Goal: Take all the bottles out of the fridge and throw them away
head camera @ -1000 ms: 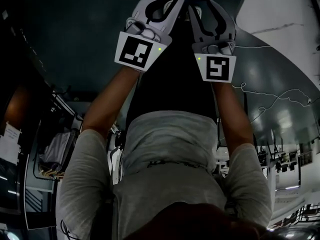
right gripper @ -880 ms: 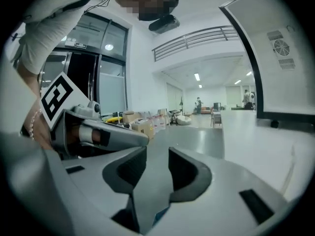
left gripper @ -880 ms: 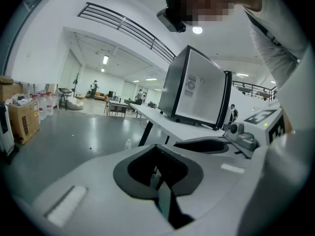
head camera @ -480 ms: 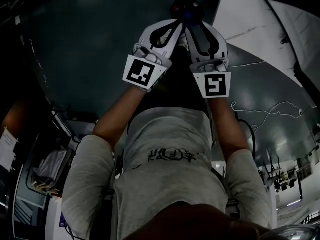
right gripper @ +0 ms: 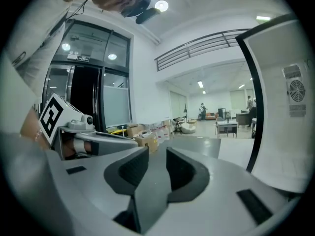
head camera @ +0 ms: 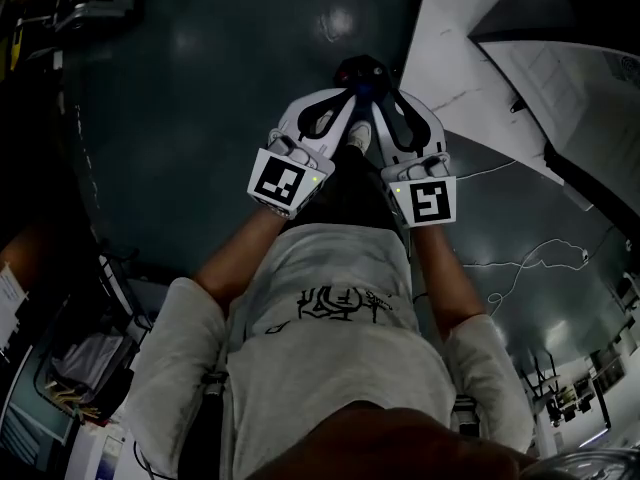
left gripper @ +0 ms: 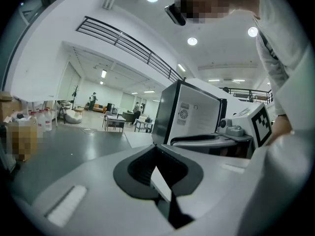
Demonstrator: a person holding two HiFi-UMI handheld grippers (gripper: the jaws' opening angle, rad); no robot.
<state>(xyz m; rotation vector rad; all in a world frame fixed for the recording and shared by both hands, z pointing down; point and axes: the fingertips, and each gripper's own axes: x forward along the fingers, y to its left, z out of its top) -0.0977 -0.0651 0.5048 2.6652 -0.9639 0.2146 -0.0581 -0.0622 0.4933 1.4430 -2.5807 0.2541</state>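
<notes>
Head view: left hand-held gripper (head camera: 345, 103) and right hand-held gripper (head camera: 388, 103) sit side by side. Left gripper view: jaws together, empty; probably the fridge (left gripper: 189, 114) ahead-right of it. Right gripper view: jaws part-open, have just been closing, empty. I see no bottle, so I can't judge progress.

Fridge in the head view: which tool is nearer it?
Right. The right tool, whose empty jaws have just been closing, hangs beside the white fridge without touching; the left tool is on that tool's far side.

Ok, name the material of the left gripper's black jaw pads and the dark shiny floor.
Black jaw pads of the left gripper: matte, ribbed inside, probably rubber. Dark shiny floor: smooth, mirrors a light, perhaps sealed concrete or epoxy.
</notes>
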